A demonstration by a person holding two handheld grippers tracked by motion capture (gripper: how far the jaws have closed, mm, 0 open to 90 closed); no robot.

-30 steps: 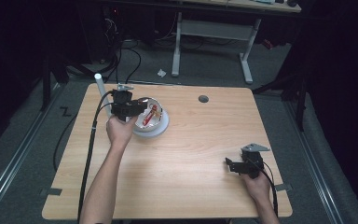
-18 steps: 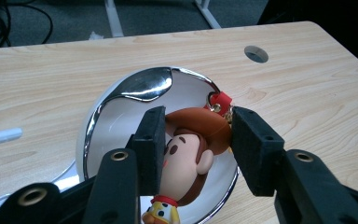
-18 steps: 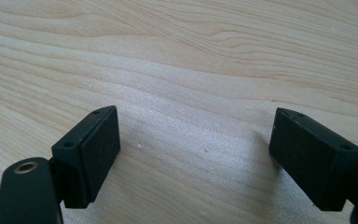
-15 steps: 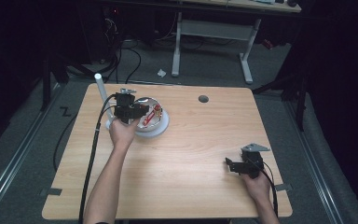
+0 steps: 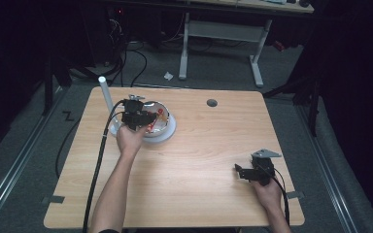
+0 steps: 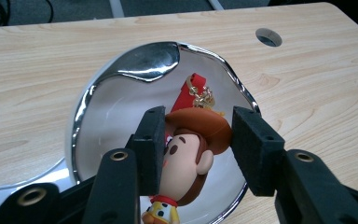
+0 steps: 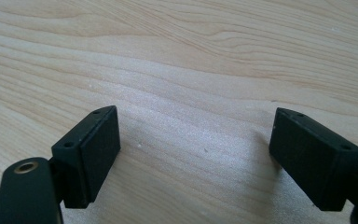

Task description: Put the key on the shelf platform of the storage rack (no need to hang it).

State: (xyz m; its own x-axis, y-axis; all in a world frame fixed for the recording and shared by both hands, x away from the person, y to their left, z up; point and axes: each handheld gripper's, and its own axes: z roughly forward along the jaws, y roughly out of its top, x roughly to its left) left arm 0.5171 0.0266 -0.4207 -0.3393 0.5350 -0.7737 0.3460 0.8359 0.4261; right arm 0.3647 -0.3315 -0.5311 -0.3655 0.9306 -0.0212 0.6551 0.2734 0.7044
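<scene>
Left gripper (image 6: 198, 142) jaws spread around figurine (image 6: 191, 154) in bowl (image 6: 121, 88); off-centre closing could slip off hat. Right gripper (image 7: 196, 154) spread, idle.

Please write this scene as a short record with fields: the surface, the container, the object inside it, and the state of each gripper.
surface: wooden table with a round hole
container: shiny metal bowl on a white plate
object: cowboy figure keychain with a red strap, in the bowl
left gripper: jaws either side of the figure's head, not fully closed
right gripper: open over bare table
</scene>
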